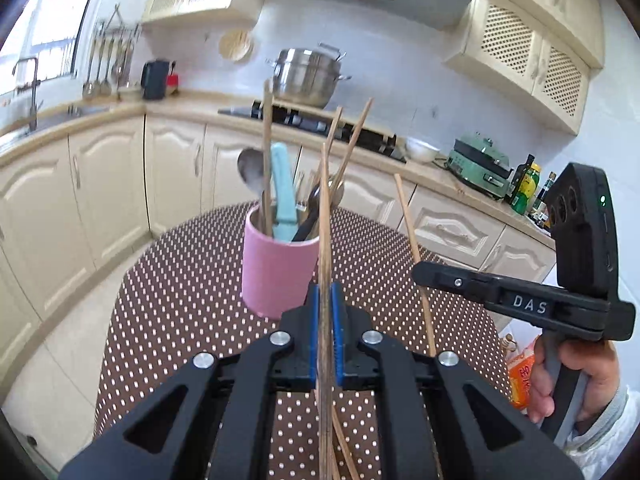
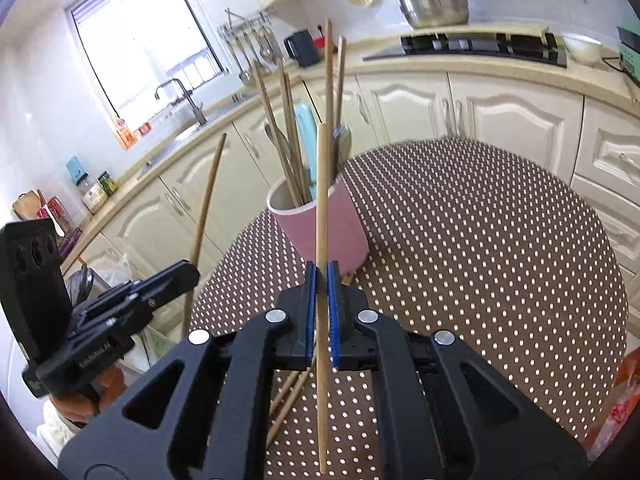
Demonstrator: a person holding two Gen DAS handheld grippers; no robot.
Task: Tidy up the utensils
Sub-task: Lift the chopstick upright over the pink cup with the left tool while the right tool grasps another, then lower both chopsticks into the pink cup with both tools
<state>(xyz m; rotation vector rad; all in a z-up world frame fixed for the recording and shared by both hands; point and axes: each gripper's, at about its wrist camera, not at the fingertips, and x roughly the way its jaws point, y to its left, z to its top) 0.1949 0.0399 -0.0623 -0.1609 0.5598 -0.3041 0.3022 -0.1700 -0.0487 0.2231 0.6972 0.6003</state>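
Kitchen table, mid-sort: a person works 2 handheld grippers, each clamped on 1 chopstick. The left gripper [image 1: 325,332] has its blue pads pressed tight on a dark wooden chopstick [image 1: 325,216] that runs straight up between the fingers, tip ahead of them. The right gripper [image 2: 321,308] pinches a pale chopstick [image 2: 321,200] the same way, its lower end hanging below the fingers toward the polka-dot tablecloth [image 2: 480,240]. Just beyond both sets of fingertips stands the pink holder [image 1: 280,276], already bristling with chopsticks, a spoon and a light-blue handle. More loose chopsticks [image 2: 290,396] lie on the cloth beneath the fingers. By the look of it, this is the carry step, sticks lifted and headed for the cup. Next, each tip would need steering over the rim, clear of the leaning sticks, before the pads let go.
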